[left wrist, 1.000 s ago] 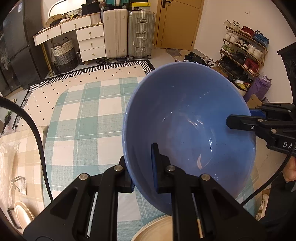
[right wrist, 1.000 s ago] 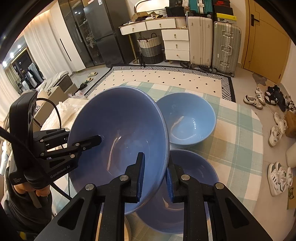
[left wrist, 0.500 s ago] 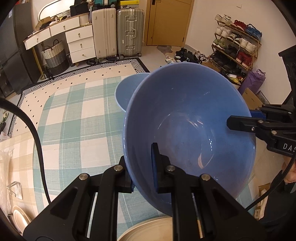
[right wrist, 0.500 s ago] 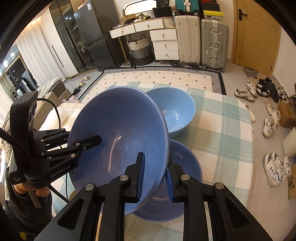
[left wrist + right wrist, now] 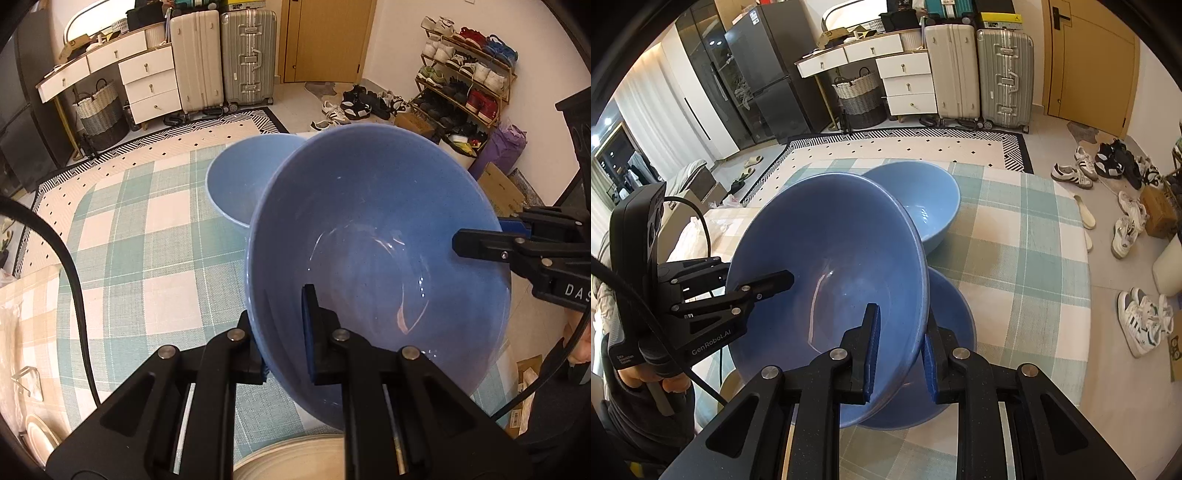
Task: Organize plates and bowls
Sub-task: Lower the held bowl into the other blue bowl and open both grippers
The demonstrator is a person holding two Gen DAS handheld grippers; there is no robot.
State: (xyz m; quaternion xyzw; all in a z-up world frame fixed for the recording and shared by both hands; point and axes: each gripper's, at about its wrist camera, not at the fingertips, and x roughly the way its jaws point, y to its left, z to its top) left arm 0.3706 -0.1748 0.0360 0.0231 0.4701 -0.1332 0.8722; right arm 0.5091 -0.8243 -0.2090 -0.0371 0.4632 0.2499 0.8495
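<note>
A large blue bowl (image 5: pixel 376 251) hangs tilted above the table, held by its rim from two sides. My left gripper (image 5: pixel 282 343) is shut on its near rim, one finger inside and one outside. My right gripper (image 5: pixel 900 343) is shut on the opposite rim and shows at the right edge of the left wrist view (image 5: pixel 480 236). In the right wrist view the left gripper (image 5: pixel 753 275) grips the bowl (image 5: pixel 831 258) from the left. A second blue bowl (image 5: pixel 956 314) sits on the table partly under the held one. A lighter blue bowl (image 5: pixel 923 195) stands just beyond them.
The table (image 5: pixel 147 229) wears a green checked cloth. A cream plate (image 5: pixel 295 461) lies under my left gripper, and a smaller plate (image 5: pixel 37 439) sits at the far left edge. A black cable (image 5: pixel 74 280) crosses the left side. Shoes (image 5: pixel 1126 229) lie on the floor beyond the table's right edge.
Both grippers have carried the big bowl sideways toward the other bowls. It now overlaps the lower blue bowl more, and the lighter bowl has come into the left wrist view.
</note>
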